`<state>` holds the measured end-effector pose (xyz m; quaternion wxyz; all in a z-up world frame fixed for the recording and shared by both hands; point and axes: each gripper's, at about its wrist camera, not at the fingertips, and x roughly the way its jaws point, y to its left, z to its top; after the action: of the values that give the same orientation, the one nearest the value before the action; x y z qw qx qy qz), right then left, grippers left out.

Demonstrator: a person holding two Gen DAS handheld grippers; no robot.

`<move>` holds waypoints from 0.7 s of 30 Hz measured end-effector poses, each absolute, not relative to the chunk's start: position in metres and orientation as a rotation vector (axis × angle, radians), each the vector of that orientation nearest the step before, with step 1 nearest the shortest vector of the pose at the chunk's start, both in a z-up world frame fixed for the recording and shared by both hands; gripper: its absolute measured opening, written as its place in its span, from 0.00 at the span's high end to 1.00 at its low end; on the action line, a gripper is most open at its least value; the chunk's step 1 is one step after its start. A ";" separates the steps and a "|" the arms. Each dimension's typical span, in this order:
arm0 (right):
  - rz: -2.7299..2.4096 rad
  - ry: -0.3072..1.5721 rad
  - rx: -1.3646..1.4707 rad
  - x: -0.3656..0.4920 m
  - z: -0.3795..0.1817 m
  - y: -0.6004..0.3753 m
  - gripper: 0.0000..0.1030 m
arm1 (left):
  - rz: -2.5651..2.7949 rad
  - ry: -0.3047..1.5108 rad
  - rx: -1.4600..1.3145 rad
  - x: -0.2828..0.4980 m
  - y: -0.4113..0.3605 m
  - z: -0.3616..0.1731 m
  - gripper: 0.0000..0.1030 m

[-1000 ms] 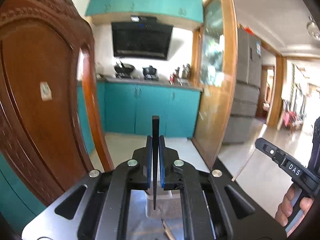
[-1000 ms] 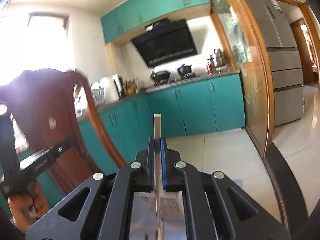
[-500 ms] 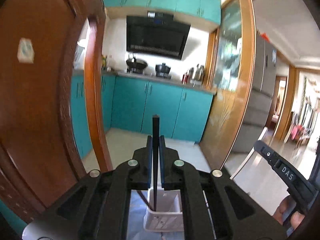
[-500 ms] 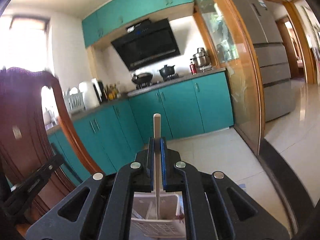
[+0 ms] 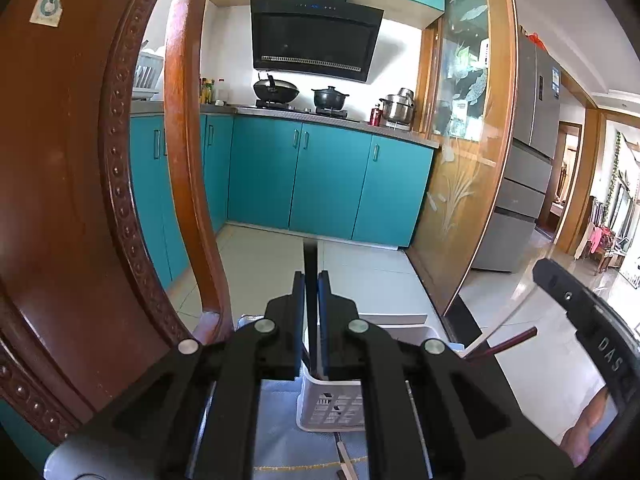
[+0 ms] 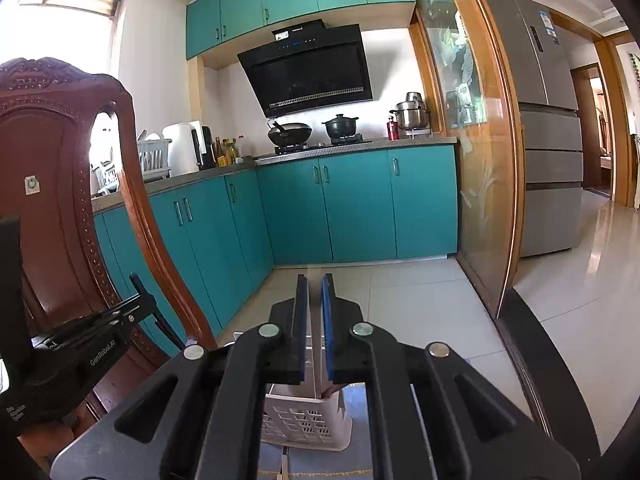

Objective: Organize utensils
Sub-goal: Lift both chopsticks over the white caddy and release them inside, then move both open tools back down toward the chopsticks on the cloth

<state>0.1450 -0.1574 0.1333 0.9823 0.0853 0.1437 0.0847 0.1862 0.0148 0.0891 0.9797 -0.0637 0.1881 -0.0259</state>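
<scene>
Black chopstick [image 5: 310, 264]: stands upright between the pads of the left gripper [image 5: 311, 280], its lower end down inside the white basket [image 5: 332, 408].
Left jaws: closed tight on that black chopstick.
Right jaws: the right gripper [image 6: 315, 280] has just been opening, and its pads stand slightly apart. Only a pale streak shows in the gap, and I cannot tell whether it is a stick. Nothing looks pinched.
Basket under right jaws: directly below them, with something dark showing at its rim.
Other sticks: a reddish chopstick [image 5: 505, 343] leans out of the basket's right side, with a paler one just beside it.
Basket's place: on the blue cloth [image 5: 280, 424], close to the table's far edge.
Near side of the cloth: a pale utensil [image 5: 346, 458] lies flat just in front of the basket.
Left of the table: a carved wooden chair back [image 5: 60, 200] rises close by.
Beyond: teal kitchen cabinets [image 5: 328, 184].
</scene>
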 end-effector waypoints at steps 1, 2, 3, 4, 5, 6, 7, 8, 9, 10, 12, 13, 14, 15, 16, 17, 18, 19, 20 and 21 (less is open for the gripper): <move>0.174 0.286 0.171 0.143 0.134 -0.158 0.84 | -0.054 0.374 -0.127 0.184 0.015 0.089 0.93; 0.178 0.281 0.168 0.139 0.134 -0.158 0.81 | -0.058 0.369 -0.126 0.182 0.016 0.089 0.93; 0.180 0.273 0.164 0.135 0.135 -0.159 0.81 | -0.061 0.363 -0.125 0.181 0.015 0.090 0.93; 0.184 0.261 0.156 0.131 0.135 -0.159 0.81 | -0.063 0.359 -0.124 0.178 0.016 0.089 0.93; 0.196 0.239 0.140 0.122 0.137 -0.159 0.81 | -0.068 0.351 -0.122 0.174 0.016 0.089 0.93; 0.214 0.219 0.123 0.112 0.138 -0.158 0.80 | -0.070 0.343 -0.122 0.168 0.018 0.088 0.93; 0.240 0.201 0.106 0.102 0.139 -0.157 0.80 | -0.069 0.329 -0.122 0.161 0.020 0.088 0.92; 0.280 0.183 0.084 0.090 0.139 -0.155 0.80 | -0.064 0.314 -0.120 0.153 0.024 0.088 0.90; 0.314 0.178 0.061 0.080 0.136 -0.152 0.80 | -0.058 0.302 -0.121 0.146 0.026 0.087 0.89; 0.350 0.188 0.037 0.071 0.130 -0.149 0.80 | -0.052 0.294 -0.124 0.140 0.029 0.086 0.89; 0.428 0.294 -0.019 0.066 0.111 -0.139 0.80 | -0.053 0.300 -0.138 0.132 0.035 0.082 0.87; 0.481 0.413 -0.042 0.071 0.092 -0.132 0.80 | -0.056 0.311 -0.140 0.130 0.037 0.080 0.87; 0.532 0.552 -0.050 0.078 0.068 -0.126 0.81 | -0.055 0.324 -0.137 0.128 0.038 0.076 0.87; 0.560 0.650 -0.048 0.083 0.049 -0.122 0.80 | -0.050 0.332 -0.130 0.127 0.039 0.073 0.85; 0.588 0.796 -0.049 0.089 0.020 -0.116 0.81 | -0.044 0.341 -0.120 0.127 0.040 0.070 0.84; 0.577 0.902 -0.066 0.093 -0.004 -0.111 0.80 | -0.035 0.356 -0.103 0.128 0.039 0.064 0.83; 0.562 0.969 -0.083 0.094 -0.019 -0.107 0.80 | -0.031 0.365 -0.094 0.129 0.039 0.061 0.82; 0.566 1.021 -0.092 0.094 -0.032 -0.102 0.80 | -0.030 0.383 -0.083 0.130 0.038 0.056 0.81; 0.591 1.075 -0.094 0.093 -0.043 -0.094 0.81 | -0.034 0.407 -0.072 0.133 0.036 0.051 0.79; 0.608 1.096 -0.095 0.091 -0.048 -0.089 0.81 | -0.032 0.424 -0.064 0.134 0.035 0.047 0.78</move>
<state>0.0911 -0.0891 -0.0483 0.8087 -0.0443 0.5128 0.2846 0.1342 0.0349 0.0470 0.9770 -0.0319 0.2104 -0.0161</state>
